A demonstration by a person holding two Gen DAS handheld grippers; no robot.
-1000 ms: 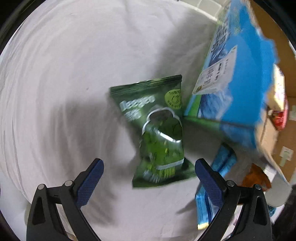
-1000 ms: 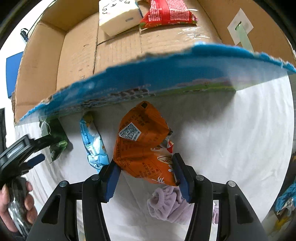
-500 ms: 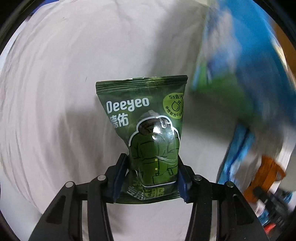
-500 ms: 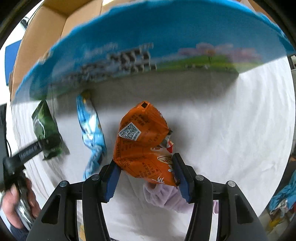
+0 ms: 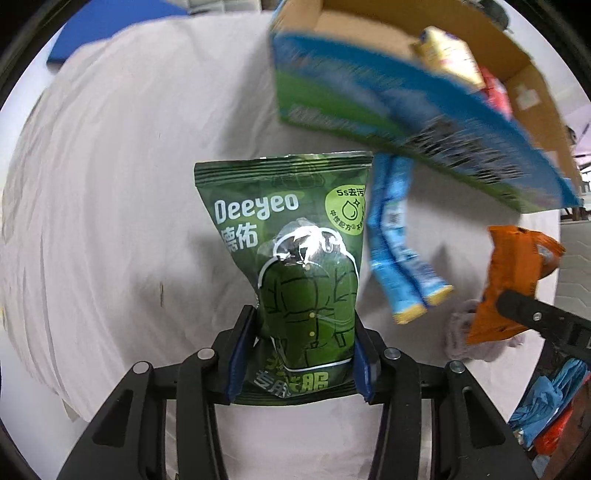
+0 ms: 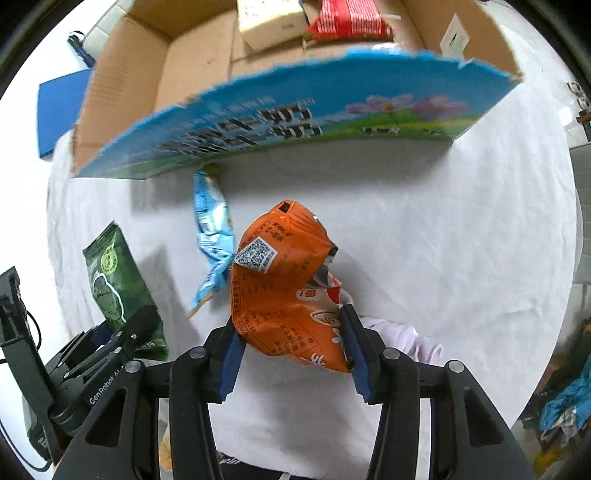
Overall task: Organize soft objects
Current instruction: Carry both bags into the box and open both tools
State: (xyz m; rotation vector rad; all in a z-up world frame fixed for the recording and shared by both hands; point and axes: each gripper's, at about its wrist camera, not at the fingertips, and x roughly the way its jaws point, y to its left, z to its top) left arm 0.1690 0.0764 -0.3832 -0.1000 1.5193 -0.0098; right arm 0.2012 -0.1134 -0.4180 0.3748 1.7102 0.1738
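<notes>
Lifted off the wrinkled white cloth since a second ago, the glossy green pouch sits pinched in the left claw, while the right claw clamps the crinkled orange packet below the cardboard box.

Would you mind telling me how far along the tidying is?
Done: red packet and pale block lie in the box. In hand: left tool closing on green pouch, right tool gripping orange bag. Left: blue sachet, lilac cloth.
</notes>
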